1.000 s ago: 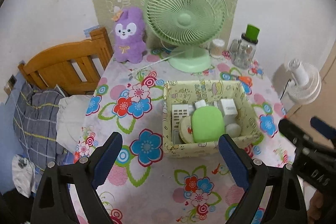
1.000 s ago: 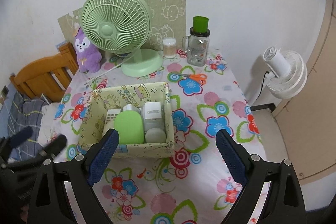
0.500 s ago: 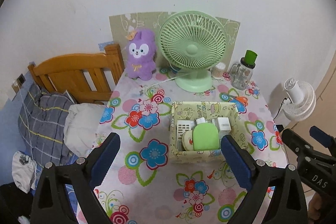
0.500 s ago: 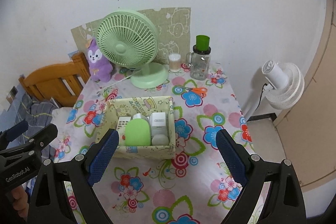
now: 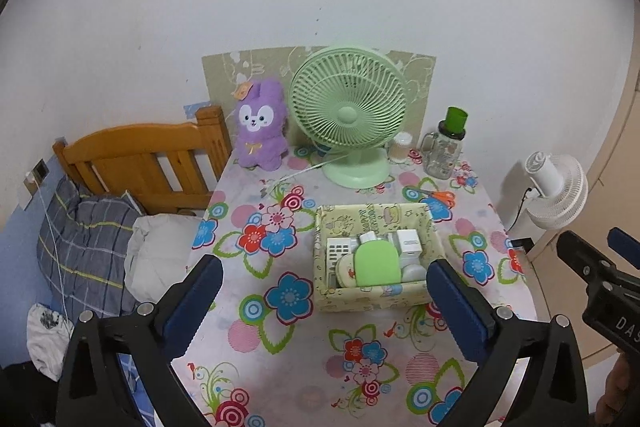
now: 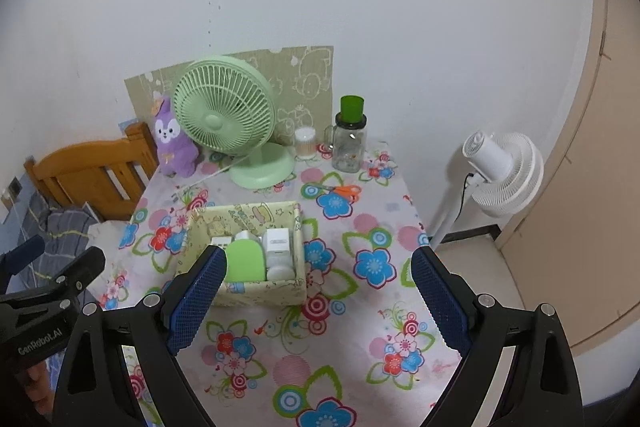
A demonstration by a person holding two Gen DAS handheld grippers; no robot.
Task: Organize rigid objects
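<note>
A pale yellow patterned box (image 5: 376, 301) (image 6: 256, 294) stands mid-table on the flowered cloth. Inside lie a green rounded case (image 5: 378, 263) (image 6: 245, 261), a white remote (image 5: 338, 253), white plug blocks (image 5: 409, 245) (image 6: 277, 243) and a small round tin. My left gripper (image 5: 322, 297) hangs high above the table's near edge, its jaws opening wide with nothing between them. My right gripper (image 6: 316, 287) is open and empty too, equally far back. Each gripper shows at the other view's edge.
At the back stand a green desk fan (image 5: 348, 115) (image 6: 228, 115), a purple plush (image 5: 260, 125), a cotton-swab jar (image 6: 305, 143) and a glass jug with a green lid (image 6: 350, 139). Orange scissors (image 6: 340, 190) lie behind the box. A wooden bed (image 5: 140, 163) is left, a white floor fan (image 6: 500, 167) right.
Both grippers have risen and drawn back from the table, so the box and table look smaller and more wall shows. The left jaws have spread a little wider.
</note>
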